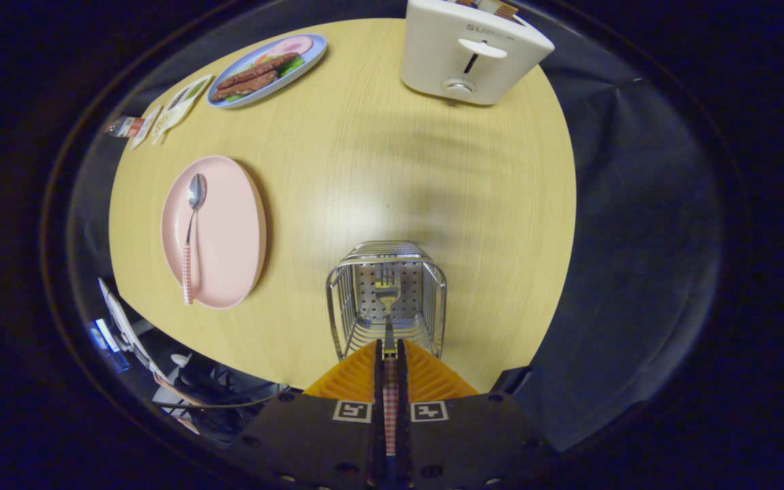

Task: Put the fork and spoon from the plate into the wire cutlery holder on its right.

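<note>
Fingers (390,361) clamping fork (388,299) over holder (386,286)

Light falls from overhead and is fairly even — the table (433,177) is bright, with a soft glare patch near its middle, just beyond the holder (386,299). A faint smeared shadow lies at 1 o'clock from that patch. The plate (229,231) casts a thin shadow on its 3 o'clock side. Fisheye bending is strong — the table edge bows, and the toaster (474,51) at 12 o'clock leans. Surroundings at 3 and 9 o'clock are dim. The gripper (390,357), clamped on the fork (388,306), looks slightly soft.
</note>
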